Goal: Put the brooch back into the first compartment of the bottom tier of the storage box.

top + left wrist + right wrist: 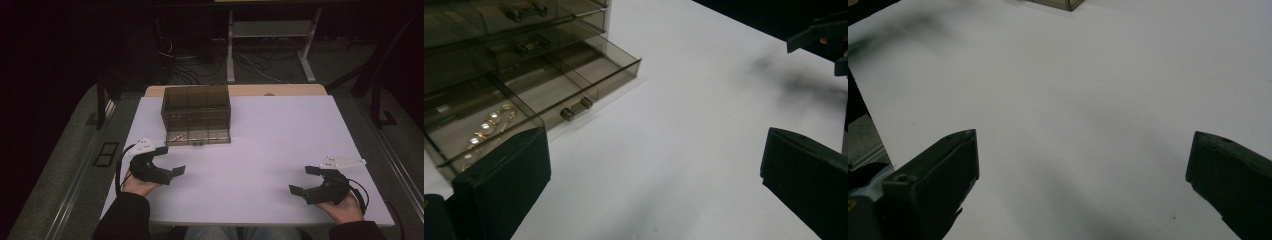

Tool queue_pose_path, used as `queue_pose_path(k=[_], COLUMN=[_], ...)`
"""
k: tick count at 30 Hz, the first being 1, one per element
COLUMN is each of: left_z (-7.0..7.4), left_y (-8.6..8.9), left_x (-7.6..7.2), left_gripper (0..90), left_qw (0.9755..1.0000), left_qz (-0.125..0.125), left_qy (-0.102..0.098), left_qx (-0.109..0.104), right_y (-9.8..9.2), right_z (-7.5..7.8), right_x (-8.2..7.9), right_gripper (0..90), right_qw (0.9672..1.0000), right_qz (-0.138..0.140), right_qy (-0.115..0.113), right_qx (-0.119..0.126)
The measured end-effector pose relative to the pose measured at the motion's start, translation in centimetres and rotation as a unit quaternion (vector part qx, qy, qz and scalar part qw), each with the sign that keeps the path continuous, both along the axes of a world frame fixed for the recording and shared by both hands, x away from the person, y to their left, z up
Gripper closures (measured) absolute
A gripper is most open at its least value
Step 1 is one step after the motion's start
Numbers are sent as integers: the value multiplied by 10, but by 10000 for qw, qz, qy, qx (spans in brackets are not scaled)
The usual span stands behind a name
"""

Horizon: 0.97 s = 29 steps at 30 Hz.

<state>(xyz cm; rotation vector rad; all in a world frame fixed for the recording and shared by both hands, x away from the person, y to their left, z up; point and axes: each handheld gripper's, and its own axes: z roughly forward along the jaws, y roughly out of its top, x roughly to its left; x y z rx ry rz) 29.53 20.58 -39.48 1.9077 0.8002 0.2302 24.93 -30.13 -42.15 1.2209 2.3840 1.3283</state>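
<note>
Smoky drawer organiser (196, 115) at one o'clock from left gripper (170, 161), bottom drawer (531, 107) open, both left and right gripper (303, 180) jaws wide, empty.

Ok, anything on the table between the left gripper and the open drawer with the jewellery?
No: the high view shows bare white table between the left gripper and the open drawer.

no text, label, brand, number or sign can be read on anything here; the smoky drawer box (196, 115), the white bench (270, 150) and both tools carry no legible marking.
</note>
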Motion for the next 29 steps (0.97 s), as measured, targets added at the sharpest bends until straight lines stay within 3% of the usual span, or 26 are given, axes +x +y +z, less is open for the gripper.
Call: queue_pose_path(k=[13,29], left_z=[-12,-24], left_y=[-12,-27], left_x=[-14,-19], left_gripper=[0,0], left_qw=[9998,9989], left_qz=[-211,-455], left_qy=[25,98], left_qx=[22,97], right_y=[0,0], right_z=[0,-1], right_x=[0,1], right_gripper=[2,2], right_qw=[10000,10000], right_qz=[-3,1], right_qy=[0,-4], right_qx=[5,6])
